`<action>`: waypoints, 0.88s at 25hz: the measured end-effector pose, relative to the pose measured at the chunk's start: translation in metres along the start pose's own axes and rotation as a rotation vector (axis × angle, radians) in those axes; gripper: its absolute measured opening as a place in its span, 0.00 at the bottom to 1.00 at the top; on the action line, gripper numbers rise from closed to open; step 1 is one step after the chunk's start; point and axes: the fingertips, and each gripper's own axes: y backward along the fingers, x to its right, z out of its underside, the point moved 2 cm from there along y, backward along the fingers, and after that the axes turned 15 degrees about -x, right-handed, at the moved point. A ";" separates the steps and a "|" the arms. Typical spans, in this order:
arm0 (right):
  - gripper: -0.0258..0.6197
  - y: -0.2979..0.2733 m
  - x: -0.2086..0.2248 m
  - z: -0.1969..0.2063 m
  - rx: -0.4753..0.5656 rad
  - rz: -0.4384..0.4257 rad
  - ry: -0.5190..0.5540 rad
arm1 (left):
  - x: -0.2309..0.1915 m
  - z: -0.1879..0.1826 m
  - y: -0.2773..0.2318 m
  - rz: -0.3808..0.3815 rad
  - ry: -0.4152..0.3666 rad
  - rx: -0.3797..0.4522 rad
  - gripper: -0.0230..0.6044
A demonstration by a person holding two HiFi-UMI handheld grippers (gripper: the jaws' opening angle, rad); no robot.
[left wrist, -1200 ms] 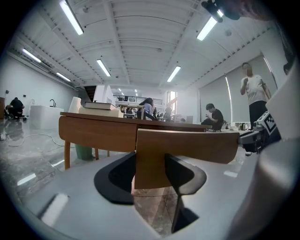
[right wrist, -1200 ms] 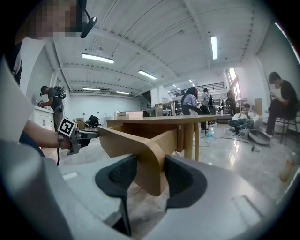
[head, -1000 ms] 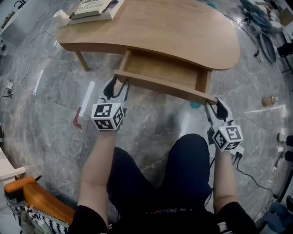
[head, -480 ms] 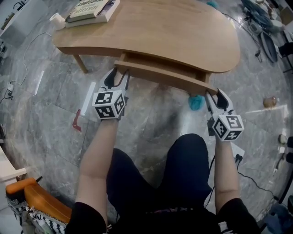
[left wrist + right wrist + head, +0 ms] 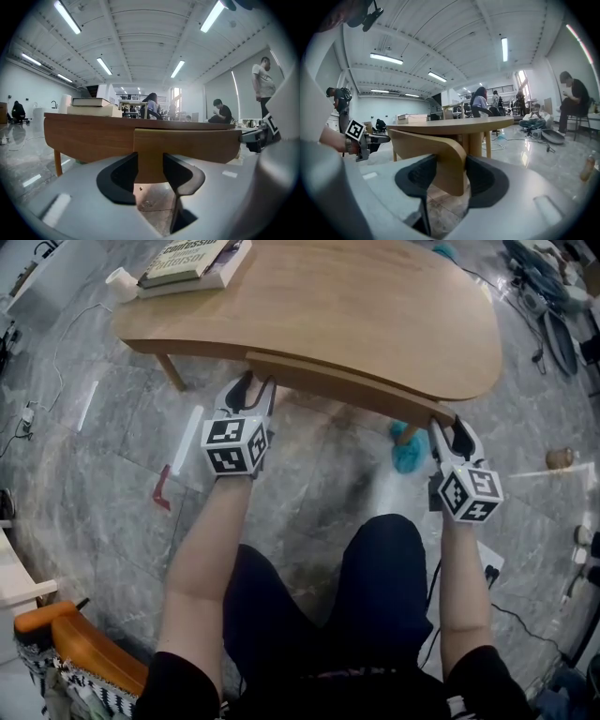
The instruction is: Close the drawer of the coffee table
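Head view: I look steeply down from above the bench [image 5: 375, 306], whole top in frame. Left gripper view: low, near level, hard up against the drawer front [image 5: 187, 143] at its left end. Right gripper view: same height, at the right end, angled along it. All three share drawer front, bench top, book stack [image 5: 187, 261].

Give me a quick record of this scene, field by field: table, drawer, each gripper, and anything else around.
table: wooden coffee table, curved top
drawer: drawer front nearly flush under the tabletop edge
left gripper: jaws closing, drawer front's left end between them
right gripper: jaws on drawer front's right end
on table: books, far left corner
floor: teal object by the right gripper
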 end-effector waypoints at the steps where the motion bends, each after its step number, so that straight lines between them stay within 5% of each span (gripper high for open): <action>1: 0.33 -0.002 0.002 -0.001 0.003 0.008 -0.006 | 0.001 0.000 0.000 0.001 -0.003 -0.001 0.32; 22: 0.33 -0.027 0.020 -0.013 0.047 0.186 -0.105 | 0.008 0.001 0.019 0.033 -0.025 0.039 0.14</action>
